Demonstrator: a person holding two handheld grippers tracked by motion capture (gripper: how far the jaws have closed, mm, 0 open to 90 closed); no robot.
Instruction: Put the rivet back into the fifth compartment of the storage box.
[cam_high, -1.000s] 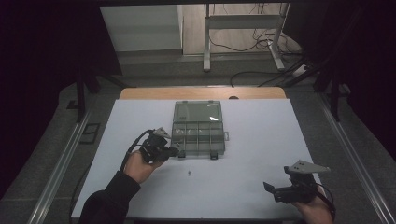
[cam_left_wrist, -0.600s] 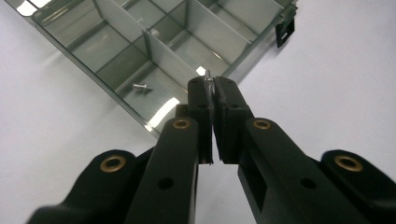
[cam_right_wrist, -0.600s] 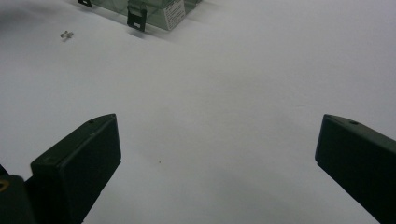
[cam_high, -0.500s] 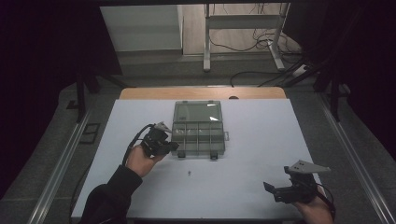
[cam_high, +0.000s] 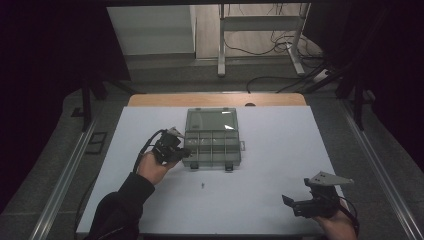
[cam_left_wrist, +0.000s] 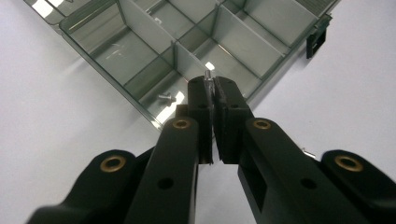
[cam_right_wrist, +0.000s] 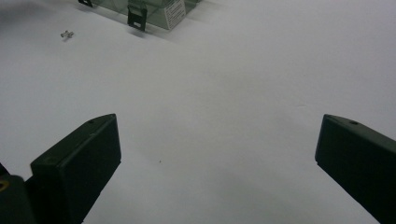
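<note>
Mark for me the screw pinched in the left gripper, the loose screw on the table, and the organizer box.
Pinched screw (cam_left_wrist: 208, 76), left gripper view, its tip above the closed jaws.
Loose screw (cam_high: 202, 185), high view, its middle.
Organizer box (cam_high: 212, 161), high view, its front wall.

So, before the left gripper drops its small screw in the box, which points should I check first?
1. Left gripper shut on the screw: ok.
2. Compartment box lid open: ok.
3. Screw over the near corner compartment: ok.
4. One screw already in that compartment: ok.
5. Right gripper open, apart from the box: ok.
6. Loose screw waiting on the table: ok.
</note>
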